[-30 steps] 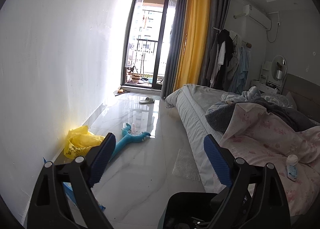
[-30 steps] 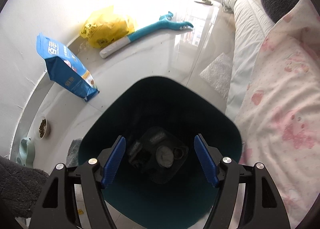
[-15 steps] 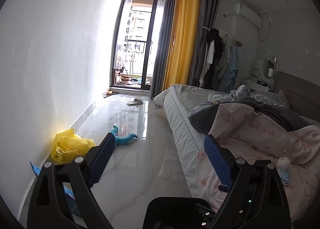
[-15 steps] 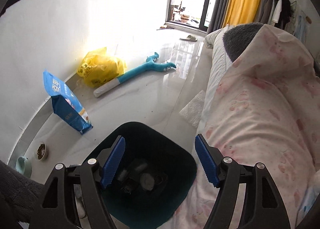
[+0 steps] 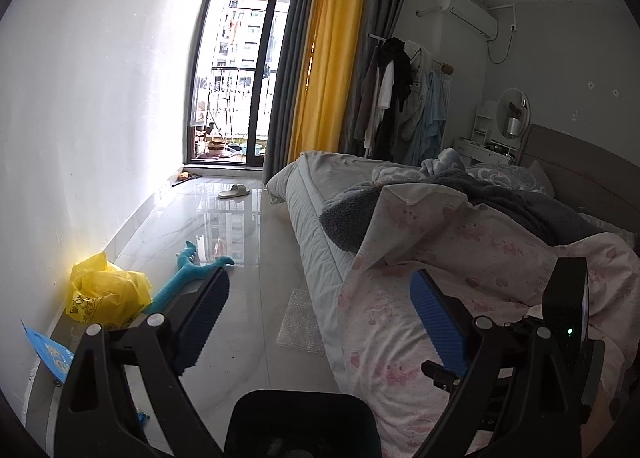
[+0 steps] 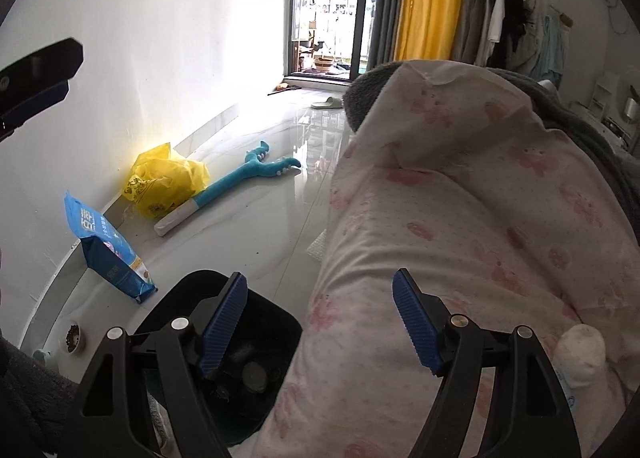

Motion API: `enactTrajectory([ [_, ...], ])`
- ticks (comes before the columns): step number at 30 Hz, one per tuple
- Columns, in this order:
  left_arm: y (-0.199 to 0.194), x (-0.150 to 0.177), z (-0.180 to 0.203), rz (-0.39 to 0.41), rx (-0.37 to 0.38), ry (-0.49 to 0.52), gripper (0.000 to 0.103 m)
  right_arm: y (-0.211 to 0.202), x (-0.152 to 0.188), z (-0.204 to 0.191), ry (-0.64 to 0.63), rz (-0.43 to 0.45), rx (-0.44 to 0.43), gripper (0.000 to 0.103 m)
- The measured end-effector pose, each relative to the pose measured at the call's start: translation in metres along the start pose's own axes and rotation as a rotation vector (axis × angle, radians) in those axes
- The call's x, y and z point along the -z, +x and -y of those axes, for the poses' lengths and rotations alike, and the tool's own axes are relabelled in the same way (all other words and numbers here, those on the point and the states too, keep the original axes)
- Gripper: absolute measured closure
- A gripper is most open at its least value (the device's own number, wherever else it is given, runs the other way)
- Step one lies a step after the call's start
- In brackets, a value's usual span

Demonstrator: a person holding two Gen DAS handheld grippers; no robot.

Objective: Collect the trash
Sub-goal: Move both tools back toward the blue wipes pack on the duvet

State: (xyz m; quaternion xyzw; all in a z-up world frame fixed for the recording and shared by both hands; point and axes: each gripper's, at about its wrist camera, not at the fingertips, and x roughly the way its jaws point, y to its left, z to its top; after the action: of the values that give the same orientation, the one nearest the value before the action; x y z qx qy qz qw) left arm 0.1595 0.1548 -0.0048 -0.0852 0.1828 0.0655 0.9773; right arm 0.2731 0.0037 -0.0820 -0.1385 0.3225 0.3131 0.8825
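Beside the bed [image 6: 460, 197], I had both tongs empty: left gripper [image 5: 320, 322] wide, right gripper [image 6: 320, 322] opening above the bin [image 6: 272, 322]. Next I judged: reach the white bottle [image 6: 582, 354] on the quilt.

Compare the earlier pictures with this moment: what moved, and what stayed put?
The right gripper has lifted away from above the black bin and swung toward the pink-flowered quilt; its jaws are opening with nothing between them. The left gripper has drifted toward the bed, still open and empty. The yellow bag, blue pouch, teal grabber tool and the trash in the bin have not moved.
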Motion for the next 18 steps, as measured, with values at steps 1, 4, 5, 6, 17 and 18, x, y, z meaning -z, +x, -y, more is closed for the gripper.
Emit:
enactTrajectory([
  [1, 0.003, 0.000, 0.006, -0.004, 0.012, 0.000, 0.009, -0.002, 0.001, 0.007, 0.010, 0.001, 0.009, 0.027],
  [4, 0.009, 0.003, 0.021, -0.020, 0.045, 0.008, 0.008, -0.010, 0.005, 0.034, 0.046, 0.008, 0.037, 0.027],
  [5, 0.012, 0.004, 0.027, -0.031, 0.062, 0.009, 0.008, -0.013, 0.007, 0.042, 0.059, 0.010, 0.049, 0.027],
  [6, 0.016, 0.005, 0.033, -0.040, 0.076, 0.009, 0.007, -0.016, 0.009, 0.049, 0.068, 0.013, 0.059, 0.027],
  [17, 0.047, 0.031, 0.104, -0.130, 0.240, 0.113, 0.007, -0.033, 0.032, 0.115, 0.152, -0.004, 0.139, 0.026],
  [18, 0.049, 0.034, 0.111, -0.136, 0.258, 0.123, 0.007, -0.034, 0.033, 0.120, 0.159, -0.005, 0.144, 0.026],
])
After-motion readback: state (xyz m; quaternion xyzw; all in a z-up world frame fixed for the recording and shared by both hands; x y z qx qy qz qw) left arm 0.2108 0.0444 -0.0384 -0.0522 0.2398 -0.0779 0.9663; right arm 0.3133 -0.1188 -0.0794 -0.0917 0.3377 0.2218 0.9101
